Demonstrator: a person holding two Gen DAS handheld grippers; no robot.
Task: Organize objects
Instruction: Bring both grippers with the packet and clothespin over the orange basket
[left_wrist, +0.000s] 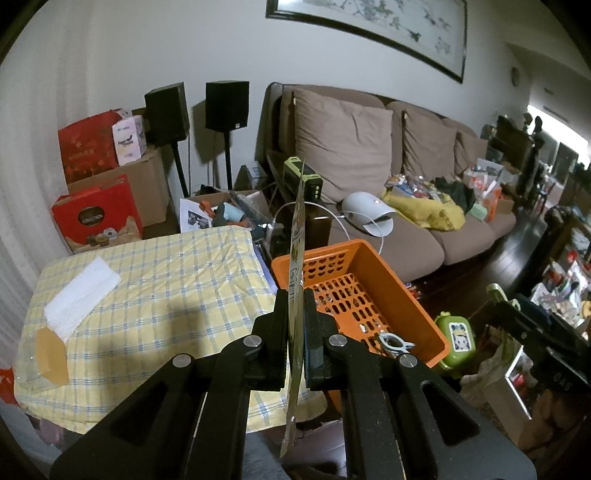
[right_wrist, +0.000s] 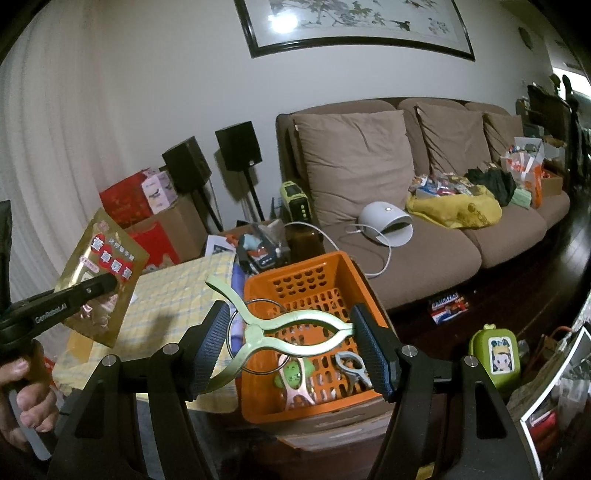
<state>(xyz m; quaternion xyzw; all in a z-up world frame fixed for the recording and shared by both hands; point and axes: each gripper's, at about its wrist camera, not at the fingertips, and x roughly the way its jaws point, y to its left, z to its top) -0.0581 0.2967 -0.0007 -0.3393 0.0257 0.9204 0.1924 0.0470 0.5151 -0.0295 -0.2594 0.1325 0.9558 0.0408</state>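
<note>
I find the left hand-held gripper (left_wrist: 295, 317) fully closed on a flat gold packet (left_wrist: 297, 236), which stands edge-on between its pads in the left wrist view. From the right wrist view the same packet (right_wrist: 101, 277) shows its gold face with a red label, held up over the checked cloth (right_wrist: 173, 291). A hand (right_wrist: 26, 398) grips that tool's handle at the lower left edge.

The right hand-held gripper (right_wrist: 291, 345) stands wide, its pads pressing the two ends of a pale green clip (right_wrist: 280, 328). The clip lies crosswise between the fingers, its forked arms reaching past the left pad, with a wire ring at its pivot. It hangs above the near left part of the orange basket (right_wrist: 347, 269).

The basket sits just beside the bench covered by the checked cloth (left_wrist: 166, 280). On its perforated floor I note a grey clip (right_wrist: 351, 367) near the right pad and a pink-and-green clip (right_wrist: 295, 380) to its left. Only the grey clip (left_wrist: 393, 341) shows in the left wrist view, at the near corner.

On the cloth lie a folded white towel (left_wrist: 81, 295) and a clear packet with a tan insert (left_wrist: 48, 358). A green case (right_wrist: 496, 354) stands to the right of the basket, low down.
</note>
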